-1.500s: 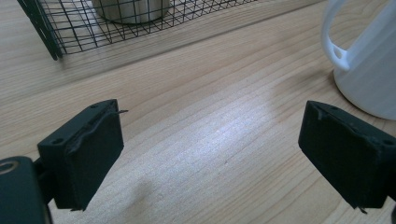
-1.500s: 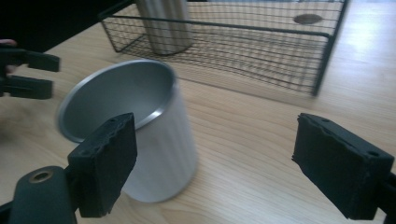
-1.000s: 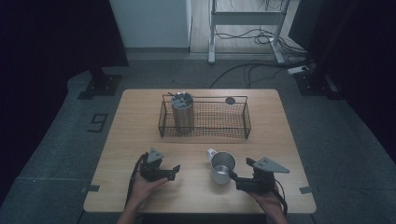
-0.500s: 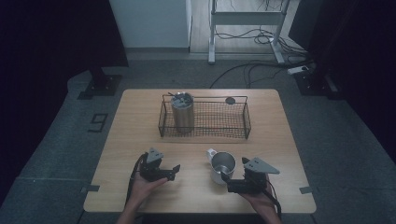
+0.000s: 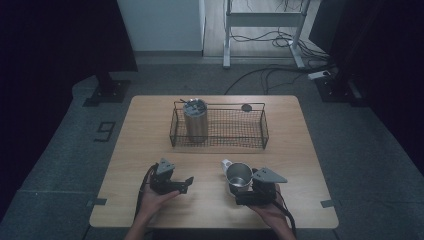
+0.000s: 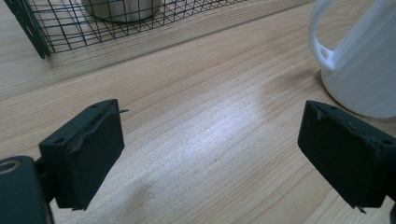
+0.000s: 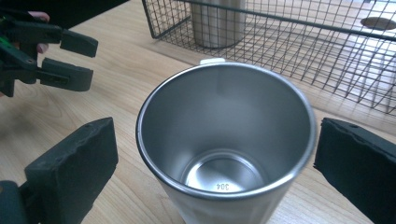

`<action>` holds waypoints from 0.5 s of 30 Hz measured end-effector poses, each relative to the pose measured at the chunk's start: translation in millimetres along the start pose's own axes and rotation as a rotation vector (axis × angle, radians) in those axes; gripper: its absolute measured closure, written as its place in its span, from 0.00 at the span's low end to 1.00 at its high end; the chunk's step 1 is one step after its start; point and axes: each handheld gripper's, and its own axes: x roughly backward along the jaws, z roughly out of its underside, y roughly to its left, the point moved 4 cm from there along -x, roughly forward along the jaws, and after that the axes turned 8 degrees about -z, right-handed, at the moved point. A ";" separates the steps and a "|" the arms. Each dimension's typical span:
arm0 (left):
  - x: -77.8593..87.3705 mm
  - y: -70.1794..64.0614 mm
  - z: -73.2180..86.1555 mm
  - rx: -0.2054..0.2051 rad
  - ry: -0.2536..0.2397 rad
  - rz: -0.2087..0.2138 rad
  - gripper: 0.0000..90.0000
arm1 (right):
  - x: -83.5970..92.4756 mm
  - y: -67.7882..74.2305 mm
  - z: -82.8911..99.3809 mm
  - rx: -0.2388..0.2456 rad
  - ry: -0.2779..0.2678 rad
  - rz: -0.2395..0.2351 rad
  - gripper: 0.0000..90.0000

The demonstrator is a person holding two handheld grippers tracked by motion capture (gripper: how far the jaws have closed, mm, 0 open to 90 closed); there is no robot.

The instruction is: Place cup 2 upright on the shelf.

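Observation:
A mug [image 5: 239,176], white outside and steel inside, stands upright on the table's near half, its handle toward the basket. My right gripper [image 5: 241,190] reaches it from the near right. In the right gripper view the mug [image 7: 224,154] stands between the wide jaws of that gripper [image 7: 217,158], with a gap on both sides; the jaws have just been opening. My left gripper [image 5: 186,184] rests left of the mug, jaws apart over bare wood [image 6: 210,154]. The left gripper view has the mug [image 6: 359,60] at its right edge.
A black wire basket [image 5: 260,131] stands across the middle of the wooden table [image 5: 150,125], with a steel tumbler [image 5: 195,119] upright in its left end. A small dark disc [image 5: 246,107] lies behind the basket. Cables trail over the floor beyond.
My right gripper has slid left up to the mug and its jaws have spread wide around it. The left gripper and the mug have kept their places.

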 end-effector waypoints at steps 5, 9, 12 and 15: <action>-0.5 0.0 0.3 0.001 0.002 0.001 0.08 | -7.3 -0.4 1.0 0.009 0.013 0.012 0.00; -0.6 -0.4 0.4 -0.004 -0.006 -0.005 0.08 | -13.3 0.0 1.7 0.031 0.025 0.038 0.00; 1.7 -1.4 -1.4 0.000 -0.033 -0.011 0.10 | -17.7 -0.7 2.6 0.039 0.033 0.048 0.00; 2.8 -1.5 -1.9 -0.014 -0.038 -0.026 0.10 | -24.6 -1.0 6.2 0.054 0.052 0.070 0.00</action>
